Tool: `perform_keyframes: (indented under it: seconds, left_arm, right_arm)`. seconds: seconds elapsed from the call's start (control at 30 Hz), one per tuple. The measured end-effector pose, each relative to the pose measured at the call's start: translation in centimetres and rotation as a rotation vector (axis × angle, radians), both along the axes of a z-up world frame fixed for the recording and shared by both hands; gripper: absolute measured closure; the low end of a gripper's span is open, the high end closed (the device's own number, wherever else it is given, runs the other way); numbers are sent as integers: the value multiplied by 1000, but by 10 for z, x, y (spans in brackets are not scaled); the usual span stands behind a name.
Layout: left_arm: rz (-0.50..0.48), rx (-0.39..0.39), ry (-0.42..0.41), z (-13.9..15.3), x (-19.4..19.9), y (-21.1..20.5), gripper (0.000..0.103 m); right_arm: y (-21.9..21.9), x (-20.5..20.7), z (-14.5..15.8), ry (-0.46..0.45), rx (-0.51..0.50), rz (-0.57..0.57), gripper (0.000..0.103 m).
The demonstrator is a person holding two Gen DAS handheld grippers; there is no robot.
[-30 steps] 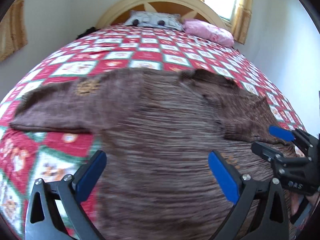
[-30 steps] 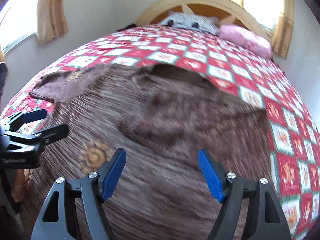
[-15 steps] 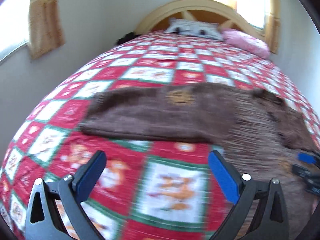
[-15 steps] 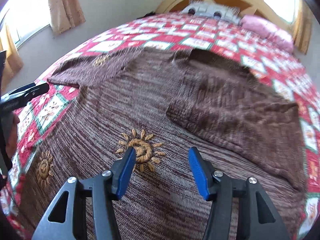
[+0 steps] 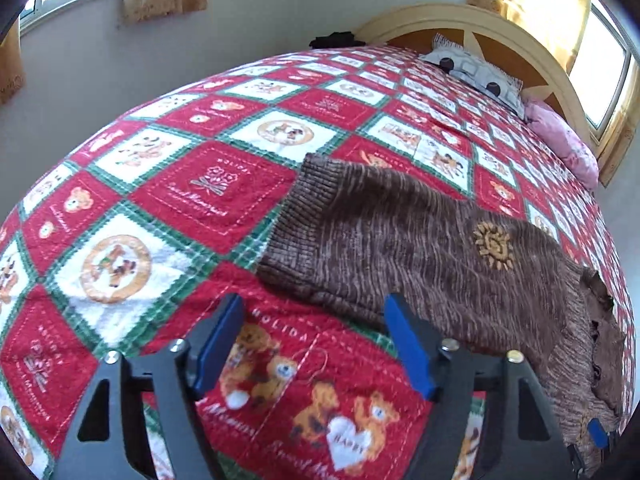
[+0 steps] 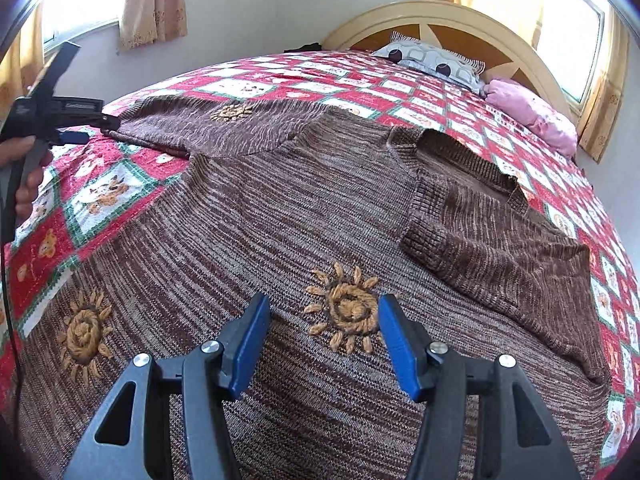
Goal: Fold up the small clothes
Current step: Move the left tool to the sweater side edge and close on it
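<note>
The left gripper (image 5: 314, 344) is seen with its blue fingers (image 5: 222, 338) apart and closing, nothing but quilt (image 5: 208, 192) between them; the cuff (image 5: 298, 224) of the sweater's left sleeve (image 5: 400, 236) lies just beyond the right fingertip, untouched. The right gripper (image 6: 324, 344) is held over the sweater (image 6: 260, 216) with its fingers (image 6: 250, 344) apart and opening slightly, no cloth pinched, an embroidered sun (image 6: 348, 312) lying just past the tips. The sweater is spread flat on the bed, its right sleeve (image 6: 500, 256) already folded across the chest, its left sleeve stretched out to the far left. Judged from this, the left sleeve is next to be folded in. Should the left fingers shut where they stand, only quilt would be gathered, or just the sleeve's near edge, and the sleeve would be dragged askew rather than lifted. A pull on a thin pinch of knit could also shift the body and undo the folded right sleeve if the right gripper is not pressed down. The cuff's ribbing and its gap from the fingers are shown only by the left view; the whole garment, the folded sleeve, the collar (image 6: 464, 152) and the hand (image 6: 24, 168) holding the left gripper are shown only by the right view.
</note>
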State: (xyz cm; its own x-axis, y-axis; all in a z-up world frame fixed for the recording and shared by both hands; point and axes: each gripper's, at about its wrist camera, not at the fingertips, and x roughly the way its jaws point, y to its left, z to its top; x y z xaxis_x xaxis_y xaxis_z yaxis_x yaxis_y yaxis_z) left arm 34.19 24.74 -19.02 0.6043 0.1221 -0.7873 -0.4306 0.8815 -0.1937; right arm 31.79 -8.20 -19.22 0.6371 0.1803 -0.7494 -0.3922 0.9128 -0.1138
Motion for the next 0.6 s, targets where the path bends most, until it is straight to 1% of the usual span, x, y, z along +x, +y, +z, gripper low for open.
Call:
perform_keyframes:
  seconds: [0.2, 0.23, 0.27, 0.3, 0.37, 0.4, 0.47, 0.57, 0.6]
  left_arm:
    - [26, 4, -28, -1, 12, 5, 32]
    - [27, 9, -28, -2, 15, 5, 37]
    - [32, 15, -27, -2, 17, 6, 46]
    - [39, 19, -32, -2, 17, 7, 52]
    - [39, -11, -53, -2, 18, 11, 92]
    - [29, -46, -60, -4, 19, 15, 92]
    - [31, -85, -83, -4, 17, 20, 93]
    - [34, -120, -115, 0, 14, 22, 94]
    - [31, -137, -139, 4, 12, 23, 94]
  right_arm:
    - [-3, 2, -4, 2, 7, -22, 37]
    - [-2, 2, -4, 1, 7, -23, 37]
    - [-1, 2, -4, -4, 1, -24, 37]
    - [-1, 1, -4, -8, -3, -24, 37]
    - [0, 0, -5, -19, -12, -25, 37]
    - [1, -1, -5, -24, -16, -26, 37]
    - [3, -3, -5, -34, -25, -27, 36]
    - [4, -6, -5, -42, -31, -28, 36]
    - [4, -6, -5, -41, -30, -28, 36]
